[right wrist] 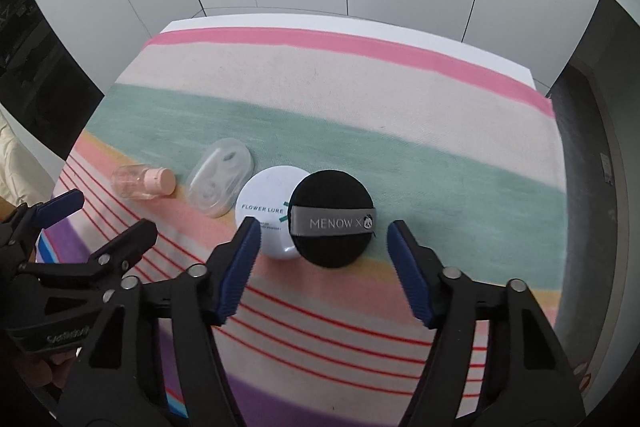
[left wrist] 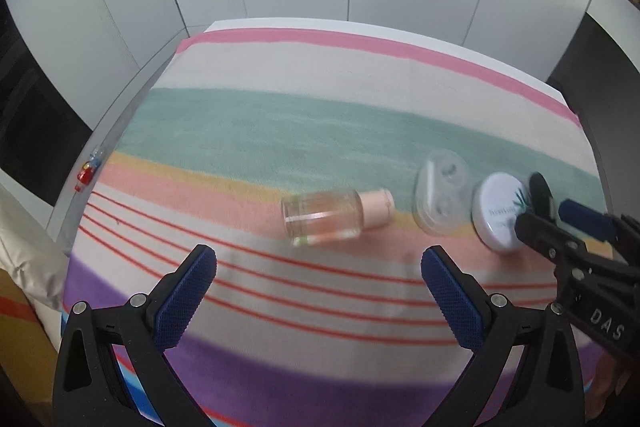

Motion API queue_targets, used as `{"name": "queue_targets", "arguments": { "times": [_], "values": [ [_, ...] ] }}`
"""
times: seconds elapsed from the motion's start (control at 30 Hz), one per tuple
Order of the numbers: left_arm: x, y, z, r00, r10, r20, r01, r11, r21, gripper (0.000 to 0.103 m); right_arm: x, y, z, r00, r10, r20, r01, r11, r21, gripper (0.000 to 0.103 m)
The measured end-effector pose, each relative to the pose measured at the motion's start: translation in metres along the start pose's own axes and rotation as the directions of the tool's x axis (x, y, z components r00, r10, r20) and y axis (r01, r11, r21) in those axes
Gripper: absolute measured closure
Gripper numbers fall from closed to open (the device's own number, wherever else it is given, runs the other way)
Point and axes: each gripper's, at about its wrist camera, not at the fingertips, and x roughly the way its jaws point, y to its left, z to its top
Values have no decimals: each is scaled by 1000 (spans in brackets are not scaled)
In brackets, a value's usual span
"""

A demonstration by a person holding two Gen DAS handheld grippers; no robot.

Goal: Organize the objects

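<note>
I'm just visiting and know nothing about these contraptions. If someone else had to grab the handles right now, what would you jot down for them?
Left gripper: open, empty, hovering just short of the small clear bottle with the pink cap, which lies on its side.
Right gripper: open, empty, fingers either side of the black powder puff.
The puff overlaps the white round compact. Left of that lies the clear plastic case, then the bottle, all in a row on the striped towel.
Done: nothing picked up, as far as can be seen.
Left: likely take the puff first, then sort the rest.
</note>
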Motion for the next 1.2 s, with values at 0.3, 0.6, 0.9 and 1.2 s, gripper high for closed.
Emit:
{"name": "queue_targets", "arguments": {
  "times": [0.3, 0.6, 0.9, 1.2],
  "values": [
    [18, -5, 13, 1000, 25, -8, -26, 999, -31, 10, 8, -6, 8, 999, 22, 24, -22, 1000, 13, 72],
    [21, -9, 10, 1000, -9, -17, 8, 999, -31, 39, -2, -10, 9, 1000, 1, 28, -1, 1000, 3, 86],
    [-11, -12, 3, 1000, -19, -3, 19, 1000, -14, 39, -24, -15, 3, 1000, 0, 25, -1, 1000, 16, 89],
    [-64, -7, -4, 999, -35, 42, 36, 999, -11, 39, -63, -11, -6, 999, 10, 36, -11, 999, 32, 89]
  ]
}}
